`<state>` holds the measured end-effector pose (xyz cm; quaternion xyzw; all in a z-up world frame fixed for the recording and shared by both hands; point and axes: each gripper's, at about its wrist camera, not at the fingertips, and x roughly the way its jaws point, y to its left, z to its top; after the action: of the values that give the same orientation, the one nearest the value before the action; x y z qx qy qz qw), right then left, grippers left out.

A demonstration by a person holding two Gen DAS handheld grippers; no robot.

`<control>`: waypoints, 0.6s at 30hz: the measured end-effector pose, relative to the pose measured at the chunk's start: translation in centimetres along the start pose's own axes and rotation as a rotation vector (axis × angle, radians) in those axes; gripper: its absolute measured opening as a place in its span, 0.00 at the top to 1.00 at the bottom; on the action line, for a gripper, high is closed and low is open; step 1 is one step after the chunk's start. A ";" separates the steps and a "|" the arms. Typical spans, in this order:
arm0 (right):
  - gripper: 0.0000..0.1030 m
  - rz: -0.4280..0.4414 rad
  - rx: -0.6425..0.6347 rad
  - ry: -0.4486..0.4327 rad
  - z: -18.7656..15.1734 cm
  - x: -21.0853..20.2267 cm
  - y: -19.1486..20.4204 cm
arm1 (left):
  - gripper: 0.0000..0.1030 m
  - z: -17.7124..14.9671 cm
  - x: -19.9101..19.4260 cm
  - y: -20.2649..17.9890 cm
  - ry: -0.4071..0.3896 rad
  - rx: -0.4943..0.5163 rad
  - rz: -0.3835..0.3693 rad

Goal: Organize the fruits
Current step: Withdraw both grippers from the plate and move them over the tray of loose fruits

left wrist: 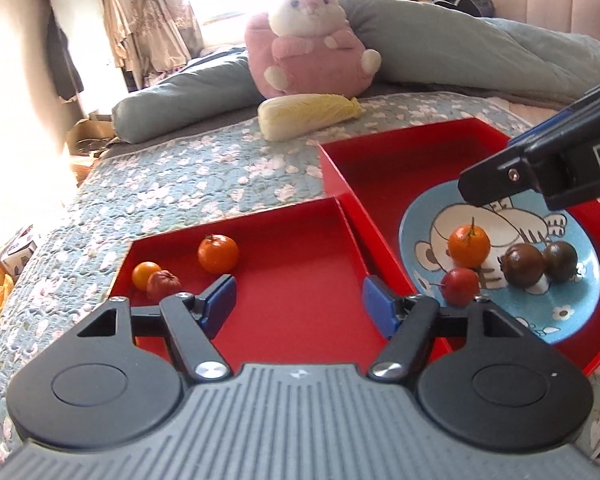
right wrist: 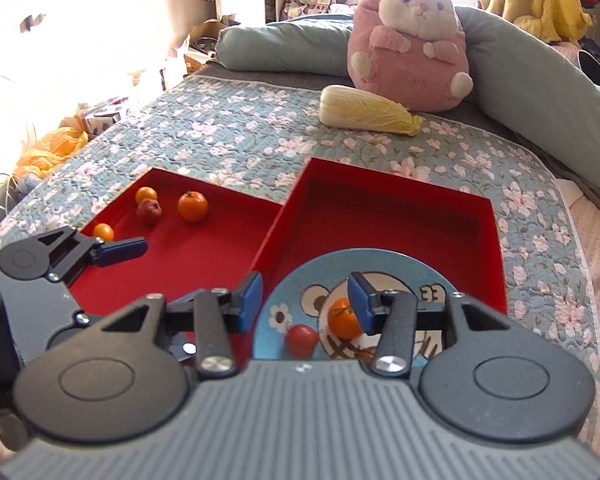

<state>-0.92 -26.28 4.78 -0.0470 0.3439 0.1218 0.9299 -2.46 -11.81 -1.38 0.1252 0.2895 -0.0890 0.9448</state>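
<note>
Left gripper: jaws spread wide, nothing between the blue pads, only bare floor of the smaller red tray under them. No earlier view to compare.

Right gripper: jaws partly apart, empty, hanging above the blue cartoon plate; pads touch no fruit.

Plate sits in the larger red tray, which touches the smaller tray's right side. On the plate: an orange mandarin, a red fruit just in front of it, two dark brown fruits side by side to the right.

Smaller tray, far left corner: a tangerine, a small orange fruit touching a wrinkled red fruit. Right wrist view shows one more small orange fruit at the left wall.

Both trays rest on a floral quilt. Beyond: a napa cabbage lying flat, a pink plush toy just behind it.
</note>
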 end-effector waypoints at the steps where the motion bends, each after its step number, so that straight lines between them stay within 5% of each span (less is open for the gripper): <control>1: 0.51 0.009 -0.004 -0.008 0.2 -0.1 0.5 | 0.23 0.0 -0.3 0.4 0.007 -0.015 0.025; 8: 0.51 0.100 0.043 -0.035 2.4 0.7 5.8 | 0.23 -2.1 -1.2 3.7 0.138 -0.012 0.192; 12: 0.52 0.171 -0.074 -0.002 2.6 2.7 8.7 | 0.25 -3.9 -2.0 5.7 0.200 -0.087 0.143; 15: 0.53 0.197 -0.110 0.069 2.3 4.9 9.4 | 0.26 -4.8 -2.2 5.8 0.188 -0.014 0.166; 18: 0.53 0.215 -0.183 0.135 1.6 6.8 10.7 | 0.37 -5.4 -1.4 6.7 0.233 -0.060 0.121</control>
<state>2.26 -14.36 1.52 -0.1028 0.3963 0.2479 0.8780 -4.84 -3.70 -3.68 0.1235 0.3916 -0.0078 0.9118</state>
